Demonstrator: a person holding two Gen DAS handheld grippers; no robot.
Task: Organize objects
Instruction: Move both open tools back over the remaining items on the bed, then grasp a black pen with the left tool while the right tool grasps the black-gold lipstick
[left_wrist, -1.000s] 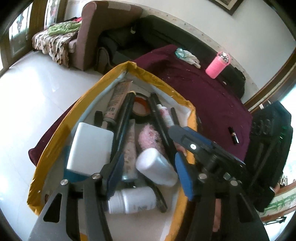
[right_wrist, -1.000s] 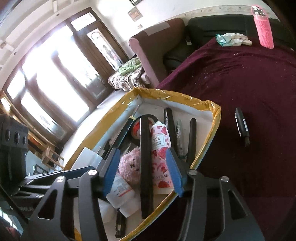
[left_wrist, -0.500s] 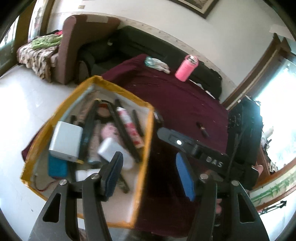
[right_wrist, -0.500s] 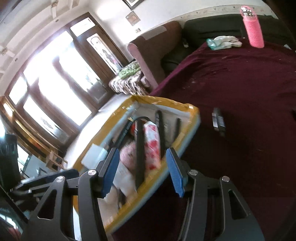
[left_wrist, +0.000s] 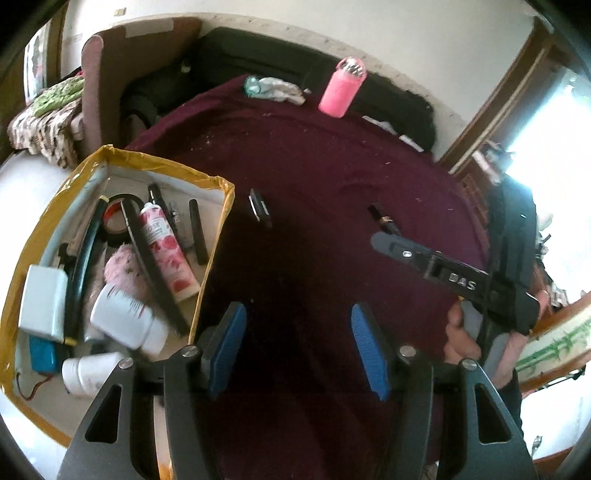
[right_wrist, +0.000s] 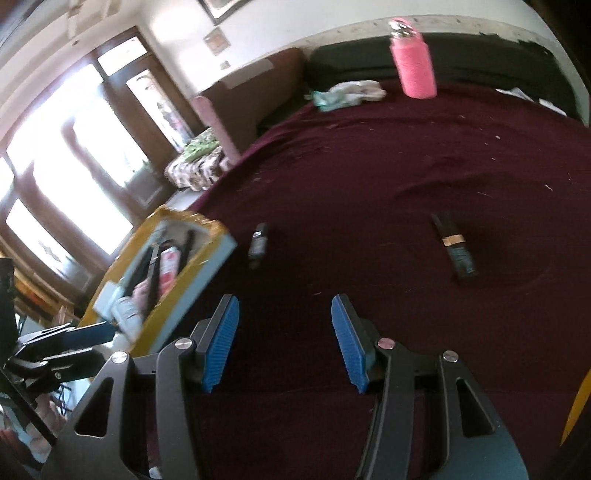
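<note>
A yellow-rimmed box (left_wrist: 221, 192) (right_wrist: 218, 230) sits at the left edge of the maroon cloth, packed with a rose-print tube (left_wrist: 166, 247), white bottles (left_wrist: 125, 321), a white block and several dark sticks. Two loose items lie on the cloth: a small black tube (left_wrist: 259, 206) (right_wrist: 257, 242) just right of the box, and a black lipstick with a gold band (right_wrist: 455, 245) (left_wrist: 382, 218) further right. My left gripper (left_wrist: 297, 343) hangs open over bare cloth beside the box. My right gripper (right_wrist: 284, 339) is open too, nothing between its blue pads (right_wrist: 347, 343), short of both loose items.
A pink bottle (left_wrist: 341, 90) (right_wrist: 413, 59) and a crumpled white-and-teal cloth (left_wrist: 275, 88) (right_wrist: 349, 94) stand at the far edge of the table. A brown armchair and dark sofa lie beyond. A person's hand (left_wrist: 461, 336) holds the right gripper at the right.
Both grippers have swung right, away from over the box, and now hover above the bare cloth. The box has slid to the left of both views; the lipstick has come into sight.
</note>
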